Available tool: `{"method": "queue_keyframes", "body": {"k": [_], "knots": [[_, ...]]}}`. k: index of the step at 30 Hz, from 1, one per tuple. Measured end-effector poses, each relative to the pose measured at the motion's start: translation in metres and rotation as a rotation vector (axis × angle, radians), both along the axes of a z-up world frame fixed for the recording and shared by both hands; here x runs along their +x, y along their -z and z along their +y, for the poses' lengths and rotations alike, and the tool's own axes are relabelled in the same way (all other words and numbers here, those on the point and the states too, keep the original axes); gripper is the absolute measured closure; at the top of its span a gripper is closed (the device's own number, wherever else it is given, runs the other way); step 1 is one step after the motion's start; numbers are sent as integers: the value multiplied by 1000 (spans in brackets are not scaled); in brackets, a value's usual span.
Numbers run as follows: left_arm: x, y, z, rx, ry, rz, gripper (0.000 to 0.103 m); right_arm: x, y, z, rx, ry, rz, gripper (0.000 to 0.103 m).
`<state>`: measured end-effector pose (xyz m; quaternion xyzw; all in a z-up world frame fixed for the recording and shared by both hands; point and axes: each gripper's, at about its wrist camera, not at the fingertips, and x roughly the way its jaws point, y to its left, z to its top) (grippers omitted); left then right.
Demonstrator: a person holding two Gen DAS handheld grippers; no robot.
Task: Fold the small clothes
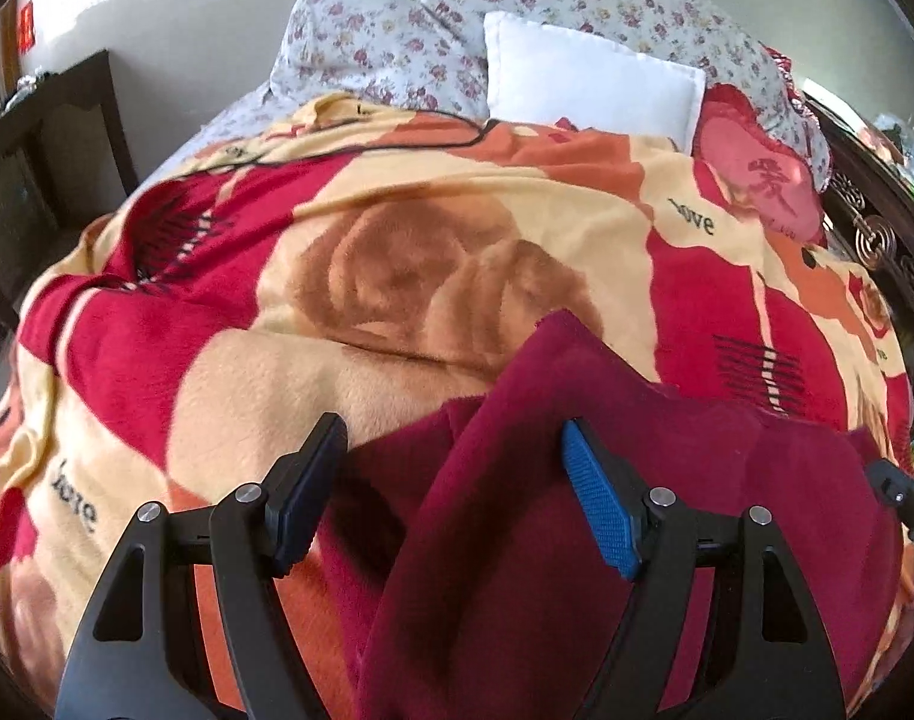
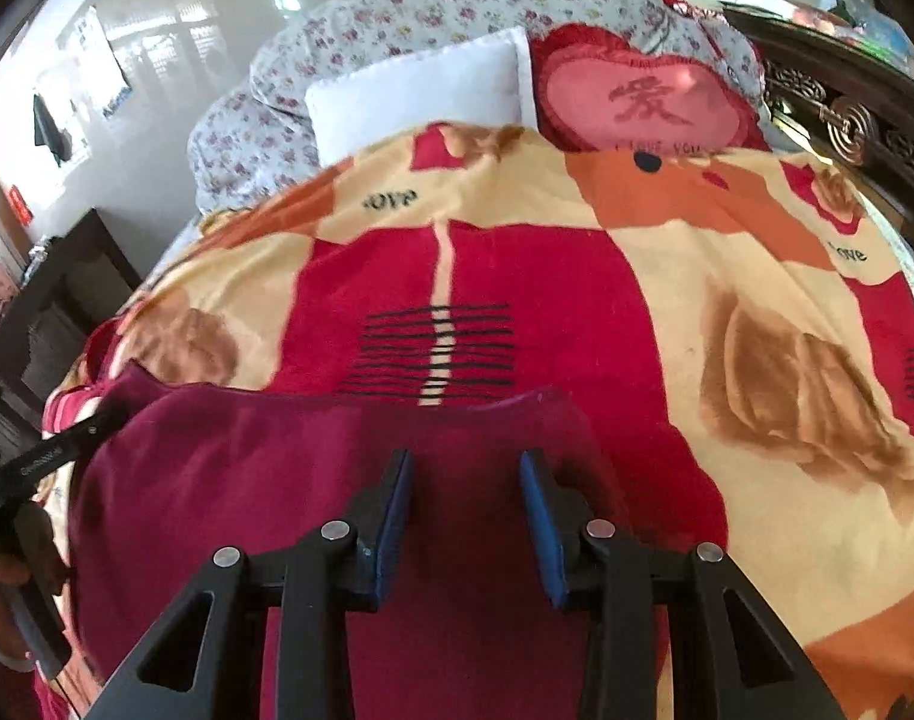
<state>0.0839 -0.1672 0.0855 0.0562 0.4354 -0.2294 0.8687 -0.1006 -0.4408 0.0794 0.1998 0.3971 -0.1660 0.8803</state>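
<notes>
Fingers (image 1: pixel 601 504) of both grippers spread apart, hovering over maroon garment (image 2: pixel 247 468)

Right gripper (image 2: pixel 466 462) poised open above a maroon garment (image 2: pixel 277 468) on a bed.

The garment lies spread on a red, cream and orange blanket (image 2: pixel 667 276) printed with roses and the word "love"; its far edge runs across just ahead of the blue-padded fingers (image 2: pixel 538 516), which stand apart with cloth showing between them. At the left edge, the left gripper (image 2: pixel 55 453) reaches to the garment's far left corner; its jaws cannot be made out. Beyond the blanket sit a white pillow (image 2: pixel 421 96), a pink heart-shaped cushion (image 2: pixel 643 102) and floral bedding (image 2: pixel 397 6).
</notes>
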Motion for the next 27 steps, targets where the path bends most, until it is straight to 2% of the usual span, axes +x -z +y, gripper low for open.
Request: {"method": "queue_keyframes", "body": {"k": [10, 16, 23, 27], "knots": [[-31, -12, 23, -33, 10, 11, 28, -33, -9, 40, 14, -71, -13, 67], [-53, -6, 35, -10, 20, 19, 28, -52, 3, 54, 18, -85, 1, 64], [-75, 3, 56, -19, 8, 44, 28, -63, 0, 64, 55, -92, 1, 63], [-84, 10, 67, -25, 1, 66, 28, -62, 9, 73, 43, -109, 28, 61]]}}
